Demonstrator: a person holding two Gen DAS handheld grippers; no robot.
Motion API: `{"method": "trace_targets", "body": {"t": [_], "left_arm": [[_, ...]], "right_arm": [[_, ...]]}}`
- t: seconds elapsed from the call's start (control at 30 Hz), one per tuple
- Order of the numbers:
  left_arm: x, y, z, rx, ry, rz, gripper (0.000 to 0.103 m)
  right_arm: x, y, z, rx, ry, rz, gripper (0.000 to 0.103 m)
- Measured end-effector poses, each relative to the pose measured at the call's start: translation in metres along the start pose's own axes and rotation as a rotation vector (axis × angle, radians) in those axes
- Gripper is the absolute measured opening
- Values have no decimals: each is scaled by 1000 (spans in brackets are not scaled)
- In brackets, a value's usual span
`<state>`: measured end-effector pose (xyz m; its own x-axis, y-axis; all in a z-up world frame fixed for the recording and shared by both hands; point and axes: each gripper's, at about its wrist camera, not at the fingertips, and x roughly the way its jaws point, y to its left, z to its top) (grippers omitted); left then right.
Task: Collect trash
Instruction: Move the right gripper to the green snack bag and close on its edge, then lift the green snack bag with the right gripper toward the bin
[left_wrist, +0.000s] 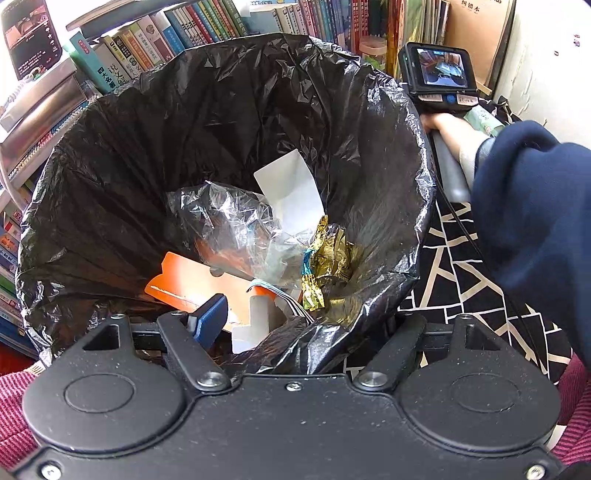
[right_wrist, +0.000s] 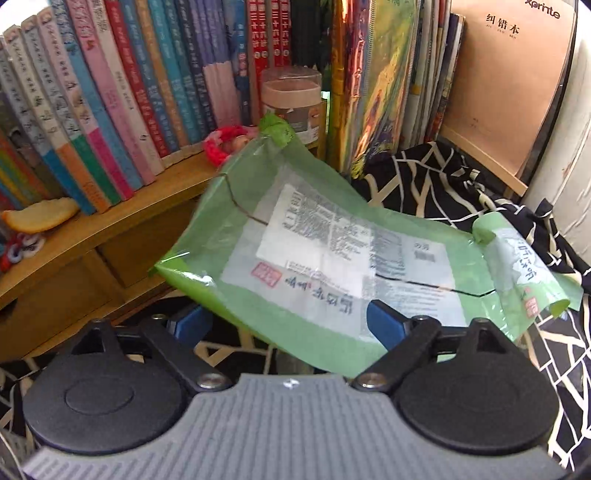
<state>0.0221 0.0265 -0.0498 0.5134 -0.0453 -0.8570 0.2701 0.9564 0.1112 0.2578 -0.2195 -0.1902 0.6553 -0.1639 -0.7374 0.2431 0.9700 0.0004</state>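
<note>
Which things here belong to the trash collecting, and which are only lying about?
Belong to the job:
- green wrapper, between the right gripper fingers
- black-lined bin
- gold wrapper inside it
- left gripper, at the bin's rim

Only lying about:
- books
- clear jar
- patterned cloth

I see a black bin liner (left_wrist: 122, 177) holding a gold wrapper (left_wrist: 328, 258), orange card (left_wrist: 192, 284) and white paper (left_wrist: 291, 184), a green packet (right_wrist: 332, 258) with a white printed label, and a black cloth (right_wrist: 443, 184) crossed by cream lines.
</note>
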Motion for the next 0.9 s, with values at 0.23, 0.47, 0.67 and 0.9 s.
{"method": "trace_targets", "body": {"t": [0.23,0.47,0.67,0.9], "left_arm": [[2,1,-1,0,3,-3,74],[2,1,0,-7,8,-5,74],[0,-1,-1,-2,1,3,74],[-7,-3,-2,7,-15,1,74]], "right_arm": [[-8,-29,5,211,41,14,15],[-59,-72,-3,285,141,94,6],[-122,-85,-18,255,263,208,6],[-187,-58,-48,202,406,435,6]]}}
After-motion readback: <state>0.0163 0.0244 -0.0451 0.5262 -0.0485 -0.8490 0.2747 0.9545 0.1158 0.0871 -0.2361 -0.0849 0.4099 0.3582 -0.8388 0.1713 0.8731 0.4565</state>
